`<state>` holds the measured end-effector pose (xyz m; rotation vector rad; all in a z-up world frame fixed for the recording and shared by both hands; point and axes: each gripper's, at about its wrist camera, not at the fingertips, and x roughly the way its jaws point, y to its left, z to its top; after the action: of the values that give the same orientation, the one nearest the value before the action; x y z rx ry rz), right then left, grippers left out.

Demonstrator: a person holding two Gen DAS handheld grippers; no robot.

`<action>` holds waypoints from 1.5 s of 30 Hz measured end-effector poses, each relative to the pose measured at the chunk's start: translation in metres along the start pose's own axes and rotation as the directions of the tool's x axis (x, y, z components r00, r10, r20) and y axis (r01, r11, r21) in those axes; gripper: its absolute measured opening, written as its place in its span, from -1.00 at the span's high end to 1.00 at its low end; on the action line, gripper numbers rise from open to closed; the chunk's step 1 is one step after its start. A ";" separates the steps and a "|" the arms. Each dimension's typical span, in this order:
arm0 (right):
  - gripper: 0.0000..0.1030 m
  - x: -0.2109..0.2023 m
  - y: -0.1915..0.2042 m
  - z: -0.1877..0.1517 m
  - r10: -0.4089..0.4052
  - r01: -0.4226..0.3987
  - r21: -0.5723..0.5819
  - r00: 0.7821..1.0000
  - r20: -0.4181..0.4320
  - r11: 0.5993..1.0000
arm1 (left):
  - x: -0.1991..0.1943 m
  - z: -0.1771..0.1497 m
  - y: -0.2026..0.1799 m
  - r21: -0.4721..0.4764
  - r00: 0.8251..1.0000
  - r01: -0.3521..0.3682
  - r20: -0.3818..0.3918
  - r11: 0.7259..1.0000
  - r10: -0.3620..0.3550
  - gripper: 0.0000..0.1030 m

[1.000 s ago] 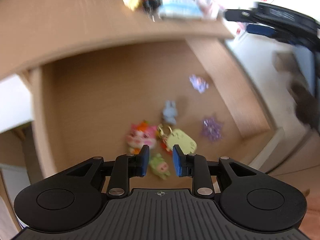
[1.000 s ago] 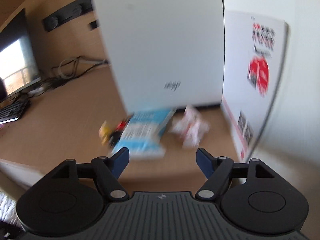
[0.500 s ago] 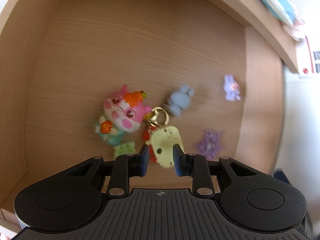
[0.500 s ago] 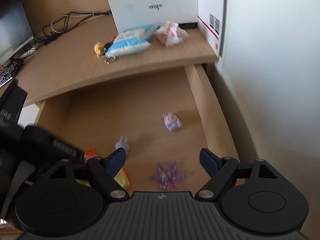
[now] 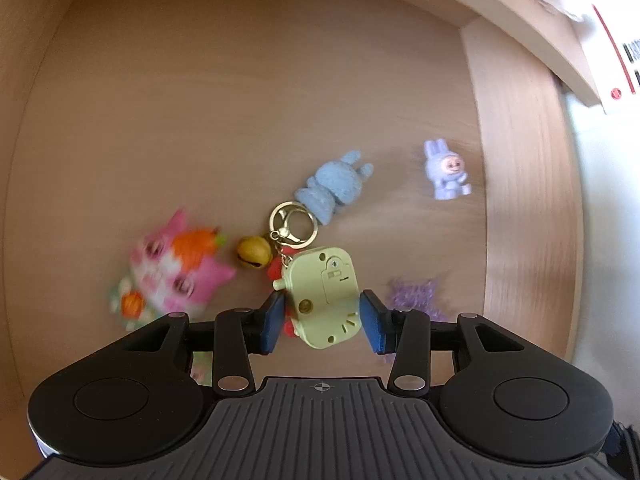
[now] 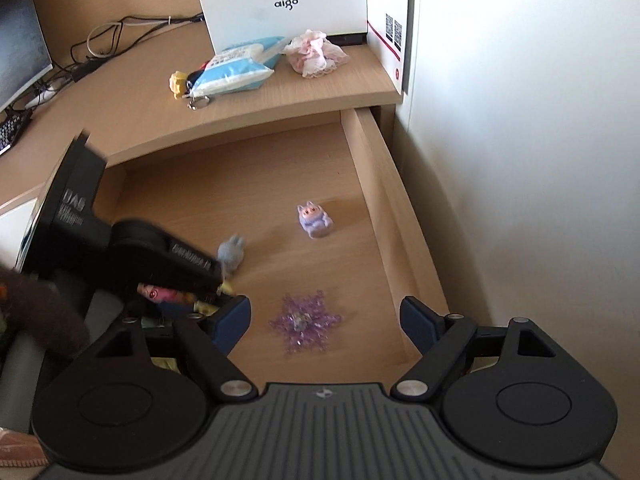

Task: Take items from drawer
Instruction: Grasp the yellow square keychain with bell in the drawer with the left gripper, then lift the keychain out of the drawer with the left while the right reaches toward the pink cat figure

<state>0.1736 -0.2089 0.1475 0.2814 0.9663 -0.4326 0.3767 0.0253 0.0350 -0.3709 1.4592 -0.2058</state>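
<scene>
The wooden drawer (image 5: 520, 200) stands pulled out, with small toys on its floor. My left gripper (image 5: 322, 322) points down into it, its jaws opening around a yellow-green keychain charm (image 5: 322, 292) with a gold ring (image 5: 294, 224) and a bell (image 5: 252, 258). The blue pads (image 5: 274, 320) stand just off the charm's sides. A pink cat toy (image 5: 176, 276), a blue rabbit (image 5: 334, 190), a lilac bunny figure (image 5: 446, 174) and a purple snowflake (image 5: 416, 298) lie around it. My right gripper (image 6: 325, 316) hovers open over the snowflake (image 6: 304, 320), holding nothing.
On the desk top behind the drawer (image 6: 384, 200) lie a blue packet (image 6: 236, 66), a pink cloth (image 6: 316, 54) and a yellow keychain figure (image 6: 178, 84), in front of a white box (image 6: 280, 0). A monitor (image 6: 20, 40) stands far left. A white wall runs along the right.
My left gripper has sunk toward the drawer floor and its jaws have spread around the yellow-green charm. The right gripper swung from the desk top down over the drawer, then held still.
</scene>
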 end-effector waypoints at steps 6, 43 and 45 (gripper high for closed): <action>-0.62 -0.003 -0.002 -0.008 -0.018 0.018 -0.010 1.000 -0.015 1.000 | 0.000 0.000 -0.029 0.174 0.992 -0.090 0.103 0.981 0.072 0.06; -0.82 -0.027 -0.005 -0.038 -0.027 0.027 -0.083 1.000 -0.001 0.996 | -0.004 0.027 -0.022 0.032 0.995 0.054 0.084 0.998 -0.057 -0.03; -0.82 -0.027 -0.005 -0.034 -0.033 0.034 -0.090 0.999 0.020 0.995 | -0.016 0.018 -0.016 0.043 0.991 0.115 0.066 0.992 -0.117 -0.03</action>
<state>0.1325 -0.1929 0.1516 0.1793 0.9707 -0.4203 0.3944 0.0185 0.0569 -0.4274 1.3660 -0.3120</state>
